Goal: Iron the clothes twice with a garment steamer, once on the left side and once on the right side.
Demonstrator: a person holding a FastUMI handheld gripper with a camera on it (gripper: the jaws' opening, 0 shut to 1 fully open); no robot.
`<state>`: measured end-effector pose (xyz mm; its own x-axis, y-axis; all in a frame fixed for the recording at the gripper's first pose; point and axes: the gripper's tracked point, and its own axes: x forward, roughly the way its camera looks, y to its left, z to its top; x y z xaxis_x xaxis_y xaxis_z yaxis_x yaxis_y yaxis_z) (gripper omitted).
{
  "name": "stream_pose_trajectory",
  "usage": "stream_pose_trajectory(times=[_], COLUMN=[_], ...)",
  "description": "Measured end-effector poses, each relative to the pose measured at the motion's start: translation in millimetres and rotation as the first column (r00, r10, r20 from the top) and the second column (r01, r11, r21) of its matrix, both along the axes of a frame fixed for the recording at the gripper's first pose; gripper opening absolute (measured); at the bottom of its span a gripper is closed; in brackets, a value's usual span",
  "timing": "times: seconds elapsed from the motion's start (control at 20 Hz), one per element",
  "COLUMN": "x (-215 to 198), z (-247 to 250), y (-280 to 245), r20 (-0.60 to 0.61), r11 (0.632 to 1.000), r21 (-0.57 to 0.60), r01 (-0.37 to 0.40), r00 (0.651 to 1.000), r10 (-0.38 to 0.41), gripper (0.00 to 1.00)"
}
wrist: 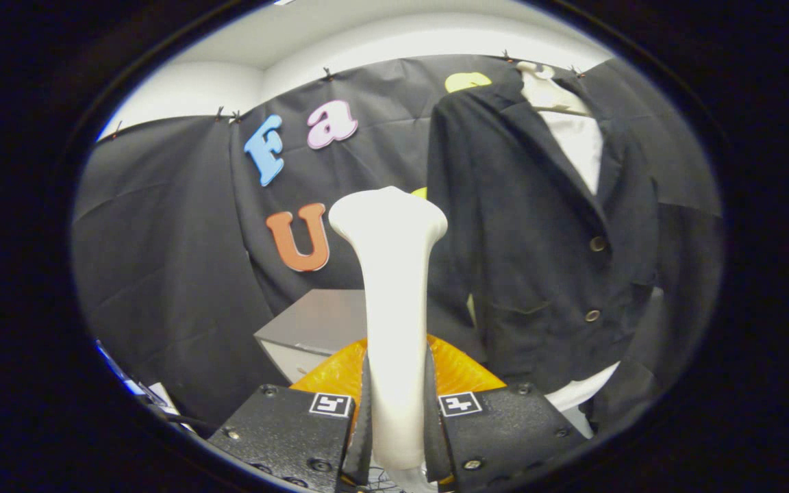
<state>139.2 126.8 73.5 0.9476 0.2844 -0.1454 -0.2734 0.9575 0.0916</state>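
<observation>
My gripper [396, 418] is shut on the white garment steamer [392, 287], both fingers pressing its slim handle. The steamer stands upright between the fingers, its flared head level with the jacket's left sleeve. An orange translucent part [459, 373] of the steamer shows low behind the handle. The dark jacket [538, 260] hangs over a white mannequin torso [576, 140], beyond the fingers and to their right. It is buttoned with two brass buttons. The steamer head stands apart from the jacket, a little to the left of its sleeve.
A grey box [316, 325] sits just behind the steamer, to the left of the jacket. Black cloth [161, 274] walls the booth behind everything. Some white and blue items [138, 390] lie low beside the left finger.
</observation>
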Motion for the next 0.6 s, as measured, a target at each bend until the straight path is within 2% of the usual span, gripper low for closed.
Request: stream_pose_trajectory(times=[0.2, 0.45, 0.6], x=[-7.5, -5.2, 2.1], z=[16.7, 30.7, 33.8], y=[-56.0, -124.8, -150.1], r20=[0.034, 0.079, 0.090], r11=[0.993, 0.962, 0.946], r21=[0.021, 0.026, 0.015], r01=[0.112, 0.272, 0.324], r00=[0.993, 0.959, 0.942], r10=[-0.113, -0.274, -0.324], gripper=[0.33, 0.33, 0.33])
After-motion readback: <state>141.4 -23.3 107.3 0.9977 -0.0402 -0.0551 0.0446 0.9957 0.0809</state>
